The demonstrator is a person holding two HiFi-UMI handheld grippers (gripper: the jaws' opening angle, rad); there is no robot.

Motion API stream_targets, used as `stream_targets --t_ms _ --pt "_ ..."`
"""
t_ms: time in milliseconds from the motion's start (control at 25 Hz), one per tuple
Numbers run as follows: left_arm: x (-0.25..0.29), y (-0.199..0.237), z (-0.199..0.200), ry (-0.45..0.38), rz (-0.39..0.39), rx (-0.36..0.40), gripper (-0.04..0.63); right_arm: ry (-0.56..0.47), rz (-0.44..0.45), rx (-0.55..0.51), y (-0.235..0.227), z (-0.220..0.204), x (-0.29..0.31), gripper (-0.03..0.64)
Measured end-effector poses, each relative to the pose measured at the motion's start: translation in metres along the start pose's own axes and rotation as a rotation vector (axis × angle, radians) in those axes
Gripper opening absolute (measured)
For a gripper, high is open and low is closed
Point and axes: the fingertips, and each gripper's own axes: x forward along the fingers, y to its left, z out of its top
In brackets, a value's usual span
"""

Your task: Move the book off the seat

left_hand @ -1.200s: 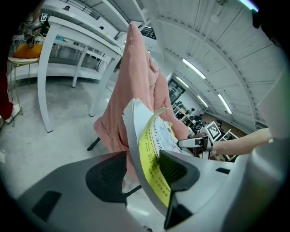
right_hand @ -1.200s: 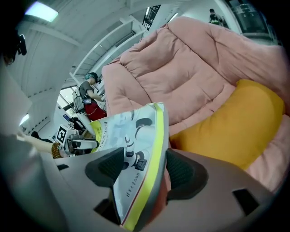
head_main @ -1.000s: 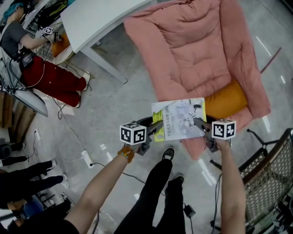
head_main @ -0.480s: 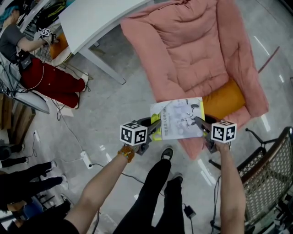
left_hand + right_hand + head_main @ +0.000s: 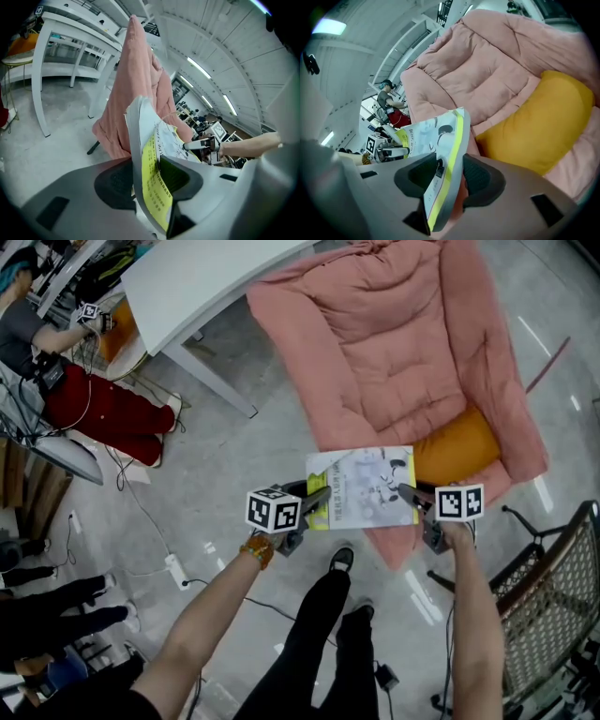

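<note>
Book: there it is, lower middle of the head view, the book (image 5: 364, 486) stretched between the two claws, cover up, yellow strip along its left edge.
Left claw: the left claw (image 5: 317, 499) has the book's left edge. In the left gripper view the pads sit on either side of the yellow strip and clamp it. Its jaws have just been closing in, then easing out a touch.
Right claw: the right claw (image 5: 406, 493) bites the opposite edge. In the right gripper view the book stands on edge between the dark pads, pinched. Its jaws have just been closing on it.
Seat: the seat (image 5: 394, 352) wears a pink quilted cover and fills the upper centre and right. The book overlaps its front lip, with its left part over the grey floor (image 5: 234, 474).
Cushion: an orange cushion (image 5: 457, 446) lies on the seat, just beside the book's upper right corner.
</note>
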Motion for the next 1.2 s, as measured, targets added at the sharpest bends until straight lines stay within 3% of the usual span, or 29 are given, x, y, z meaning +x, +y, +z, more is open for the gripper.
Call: stream_targets --t_ms 120,320,480,560,640,840,1040,1200 --pt "0.002 0.002 -0.001 0.002 0.004 -0.016 0.149 -0.024 0.013 0.005 0.000 0.001 -0.003 0.172" --pt "0.001 -0.002 0.000 0.037 0.033 0.013 0.118 -0.020 -0.039 -0.106 0.010 0.007 -0.010 0.156" --pt "-0.001 -0.004 -0.001 0.079 0.032 0.045 0.095 0.031 0.037 -0.137 0.027 0.002 -0.021 0.102" --pt "-0.003 -0.002 0.000 0.096 0.020 0.074 0.095 0.087 0.084 -0.111 0.029 -0.005 -0.021 0.094" --pt "-0.002 -0.001 0.002 0.099 0.000 0.084 0.097 0.113 0.095 -0.057 0.021 -0.011 -0.016 0.131" --pt "0.004 0.001 0.001 0.087 -0.099 0.019 0.131 0.056 0.133 0.063 0.002 -0.014 -0.006 0.150" --pt "0.010 0.008 -0.005 0.087 -0.092 -0.022 0.169 0.005 0.175 0.072 -0.002 -0.011 -0.009 0.164" --pt "0.011 0.008 -0.005 0.075 -0.097 -0.022 0.162 -0.036 0.304 0.133 0.015 -0.003 -0.013 0.110"
